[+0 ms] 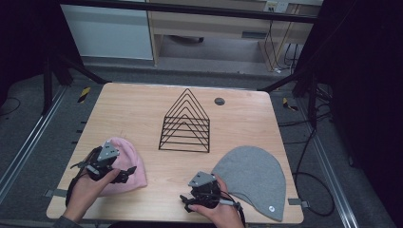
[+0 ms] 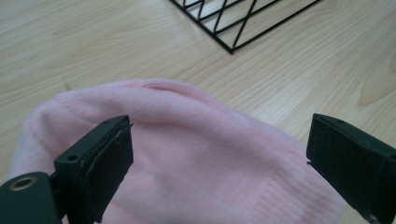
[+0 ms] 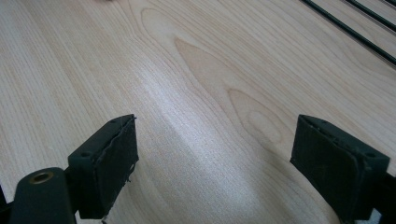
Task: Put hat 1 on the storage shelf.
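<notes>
My left tongs hang just above the pink hat, which lies flat on the table to the near left of the black wire rack. Their jaws are spread wide, one on each side of the hat's knitted body, and nothing is pinched yet. My right tongs are spread too, over bare wood on the near side of the rack, with the grey hat lying just to their right, untouched. The step in hand, as I judge it, is taking hold of the pink hat. To do it well I should come down near the ribbed hem rather than the middle, so that I catch both layers of the soft knit and not just a loose fold on top. I should press the jaws together only once the lower pads brush the table, then lift slowly, since a limp hat will sag and could snag on the rack's wires.
</notes>
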Motion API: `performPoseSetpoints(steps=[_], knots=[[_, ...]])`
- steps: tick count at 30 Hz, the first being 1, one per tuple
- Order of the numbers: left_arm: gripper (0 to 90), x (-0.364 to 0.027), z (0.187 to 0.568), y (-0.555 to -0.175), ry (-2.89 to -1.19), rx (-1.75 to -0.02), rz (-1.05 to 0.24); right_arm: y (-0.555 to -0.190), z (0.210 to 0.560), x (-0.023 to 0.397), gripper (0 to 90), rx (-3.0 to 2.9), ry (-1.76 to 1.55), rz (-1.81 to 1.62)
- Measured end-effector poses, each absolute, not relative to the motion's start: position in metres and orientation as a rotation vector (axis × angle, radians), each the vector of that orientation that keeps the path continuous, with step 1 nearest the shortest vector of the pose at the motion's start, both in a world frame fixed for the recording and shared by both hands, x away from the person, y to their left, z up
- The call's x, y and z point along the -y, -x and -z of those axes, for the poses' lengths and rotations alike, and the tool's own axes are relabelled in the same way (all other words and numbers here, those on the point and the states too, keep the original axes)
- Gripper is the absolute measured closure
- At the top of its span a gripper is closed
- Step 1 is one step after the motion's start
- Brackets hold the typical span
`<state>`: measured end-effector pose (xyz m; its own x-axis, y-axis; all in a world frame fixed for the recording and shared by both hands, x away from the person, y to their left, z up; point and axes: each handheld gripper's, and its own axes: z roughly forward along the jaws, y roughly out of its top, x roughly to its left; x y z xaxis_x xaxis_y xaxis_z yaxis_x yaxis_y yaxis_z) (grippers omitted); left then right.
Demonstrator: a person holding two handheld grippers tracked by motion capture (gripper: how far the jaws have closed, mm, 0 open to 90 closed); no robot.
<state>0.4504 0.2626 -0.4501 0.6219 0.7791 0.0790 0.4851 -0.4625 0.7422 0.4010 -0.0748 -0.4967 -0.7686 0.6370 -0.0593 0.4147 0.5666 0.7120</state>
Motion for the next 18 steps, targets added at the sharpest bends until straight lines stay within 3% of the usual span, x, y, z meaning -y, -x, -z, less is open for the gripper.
performPoseSetpoints(steps=[18], knots=[[6.8, -0.32, 0.456, -0.466, -2.108, -1.152, -0.632, -0.402, 0.496, 0.077, 14.4, -2.486, -0.88, -1.007]])
